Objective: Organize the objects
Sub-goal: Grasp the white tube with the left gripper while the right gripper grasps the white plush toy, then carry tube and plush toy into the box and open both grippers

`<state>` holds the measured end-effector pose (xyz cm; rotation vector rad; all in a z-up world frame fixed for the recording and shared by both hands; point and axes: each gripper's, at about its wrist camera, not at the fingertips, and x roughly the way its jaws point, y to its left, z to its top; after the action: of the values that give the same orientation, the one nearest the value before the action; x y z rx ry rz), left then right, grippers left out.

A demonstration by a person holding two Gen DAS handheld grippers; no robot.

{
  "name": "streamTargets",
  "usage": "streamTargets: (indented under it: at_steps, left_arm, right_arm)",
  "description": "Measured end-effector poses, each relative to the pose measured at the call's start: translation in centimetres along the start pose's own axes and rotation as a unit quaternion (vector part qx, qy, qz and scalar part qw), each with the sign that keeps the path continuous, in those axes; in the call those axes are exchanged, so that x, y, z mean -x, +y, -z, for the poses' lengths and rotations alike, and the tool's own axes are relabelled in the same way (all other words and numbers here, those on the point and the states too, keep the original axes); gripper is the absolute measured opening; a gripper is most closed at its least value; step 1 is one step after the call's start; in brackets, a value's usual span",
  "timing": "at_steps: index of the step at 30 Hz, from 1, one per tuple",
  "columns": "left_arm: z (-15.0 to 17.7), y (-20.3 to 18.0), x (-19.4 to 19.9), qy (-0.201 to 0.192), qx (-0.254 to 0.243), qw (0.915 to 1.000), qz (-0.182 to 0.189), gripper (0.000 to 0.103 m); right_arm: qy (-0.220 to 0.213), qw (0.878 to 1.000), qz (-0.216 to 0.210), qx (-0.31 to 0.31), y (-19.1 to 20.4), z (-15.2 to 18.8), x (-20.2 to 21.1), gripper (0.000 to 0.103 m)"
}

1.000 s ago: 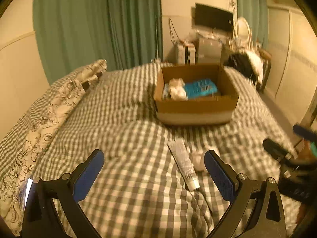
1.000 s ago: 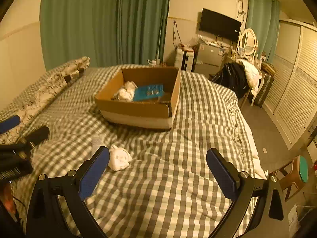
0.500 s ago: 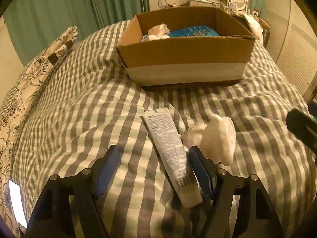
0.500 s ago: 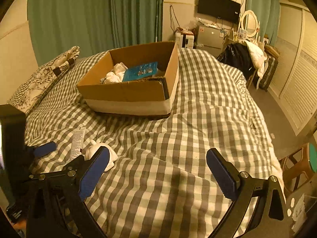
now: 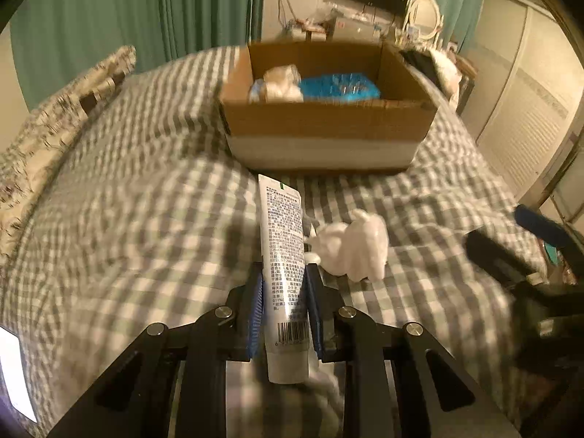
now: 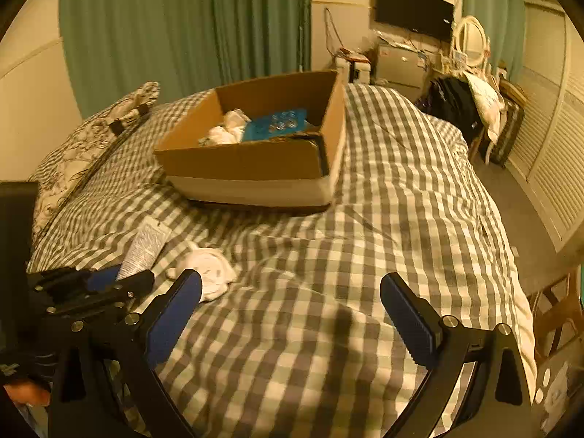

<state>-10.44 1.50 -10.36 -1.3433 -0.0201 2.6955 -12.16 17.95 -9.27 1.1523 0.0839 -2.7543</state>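
My left gripper (image 5: 283,284) is shut on a white tube (image 5: 283,248) with printed text and holds it over the checked bedspread, its flat end pointing toward a cardboard box (image 5: 328,124). The box holds a blue packet (image 5: 339,89) and crumpled white items (image 5: 279,84). A white crumpled item (image 5: 356,244) lies just right of the tube. In the right wrist view my right gripper (image 6: 292,303) is open and empty above the bedspread, with the white item (image 6: 208,268), the tube (image 6: 146,244) and the left gripper (image 6: 109,281) at its left, and the box (image 6: 255,160) beyond.
A patterned pillow (image 5: 62,120) lies along the bed's left side. Green curtains (image 6: 182,29), a TV (image 6: 414,11) and a cluttered dresser (image 6: 471,73) stand behind the bed. The bed's right edge drops to the floor (image 6: 518,200) by slatted closet doors.
My left gripper dropped to the tube, closed on it and has lifted it, with the box now farther ahead. My right gripper stayed open and shifted slightly.
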Motion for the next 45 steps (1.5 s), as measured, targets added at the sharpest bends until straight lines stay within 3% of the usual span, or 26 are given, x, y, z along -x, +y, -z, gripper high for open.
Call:
streamTargets:
  at_steps: [4, 9, 19, 20, 24, 26, 27, 45]
  left_arm:
    - [-0.8, 1.8, 2.4, -0.027, 0.01, 0.9996, -0.005, 0.022]
    - [-1.2, 4.5, 2.9, -0.041, 0.022, 0.998, -0.042, 0.022]
    - [-1.1, 7.2, 1.5, -0.034, 0.044, 0.9978, -0.038, 0.022]
    - [-0.9, 7.3, 1.4, -0.033, 0.045, 0.9978, -0.035, 0.022]
    - [-0.3, 7.3, 1.1, -0.029, 0.045, 0.9982, -0.025, 0.022]
    - [-0.2, 7.3, 1.4, -0.031, 0.046, 0.9982, -0.023, 0.022]
    - [-0.2, 7.2, 1.6, -0.033, 0.045, 0.9982, -0.022, 0.022]
    - [-0.2, 4.0, 8.1, -0.087, 0.02, 0.9956, -0.029, 0.022]
  right_arm:
    - [-0.001, 0.999, -0.022, 0.044, 2.2, -0.5, -0.2, 0.098]
    - [0.034, 0.993, -0.05, 0.099, 5.7, -1.6, -3.6, 0.098]
    - [0.121, 0.987, -0.048, 0.094, 6.9, -1.9, -10.7, 0.098]
    - [0.128, 0.986, -0.048, 0.095, 6.9, -1.7, -11.0, 0.096]
    - [0.145, 0.982, -0.056, 0.103, 7.4, -0.9, -11.4, 0.074]
    - [0.143, 0.982, -0.049, 0.109, 7.6, -0.5, -11.2, 0.071]
    - [0.14, 0.983, -0.043, 0.112, 7.7, -0.4, -10.9, 0.06]
    - [0.011, 0.995, -0.031, 0.095, 8.0, -1.0, 1.5, 0.06]
